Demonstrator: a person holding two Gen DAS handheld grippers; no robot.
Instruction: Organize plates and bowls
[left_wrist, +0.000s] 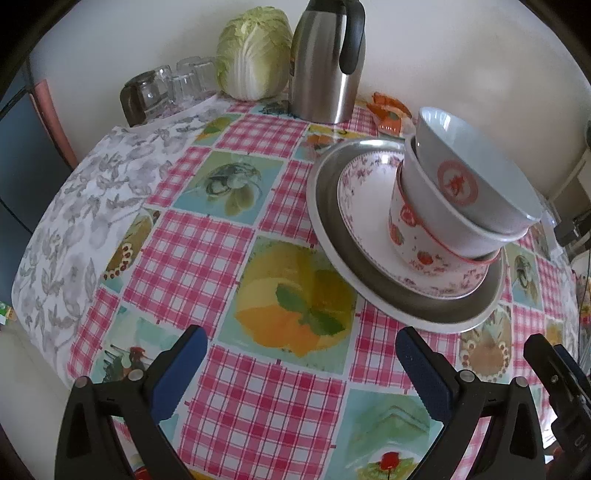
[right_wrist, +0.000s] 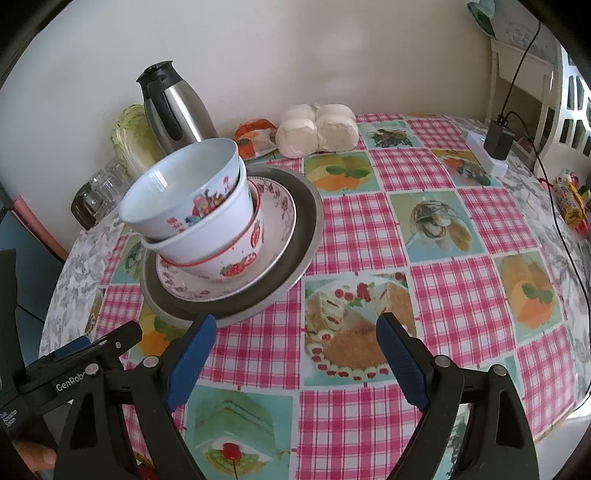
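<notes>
Both my left tongs (left_wrist: 301, 363) and right tongs (right_wrist: 295, 349) gape wide, empty, above the checked tablecloth (right_wrist: 369, 229). Three nested bowls (right_wrist: 192, 218) sit tilted on a floral plate (right_wrist: 273, 240) inside the steel tray (right_wrist: 306, 221): largest at bottom, presumably so the pile nests stably.

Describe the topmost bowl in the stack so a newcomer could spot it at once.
On the checked pink fruit-print tablecloth, in front of the steel thermos jug, sits a wide grey metal plate carrying stacked dishes. The highest piece is the pale blue-white bowl, tilted, with a red round emblem; the bowl beneath shows strawberries.
</notes>
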